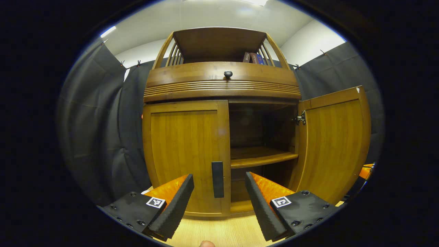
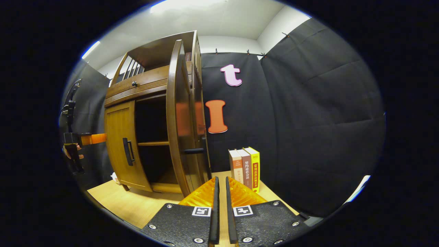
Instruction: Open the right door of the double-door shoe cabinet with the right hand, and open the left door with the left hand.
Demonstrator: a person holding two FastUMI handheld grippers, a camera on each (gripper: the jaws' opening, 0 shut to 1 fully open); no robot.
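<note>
In the left gripper view, the left gripper (image 1: 219, 192) is spread wide, grasping nothing, before the handle (image 1: 217, 179) of the closed left door (image 1: 187, 154). The right door (image 1: 334, 144) stands swung open. In the right gripper view, the right gripper (image 2: 221, 192) is almost closed and empty, near books (image 2: 245, 166) on the bench (image 2: 130, 202).
</note>
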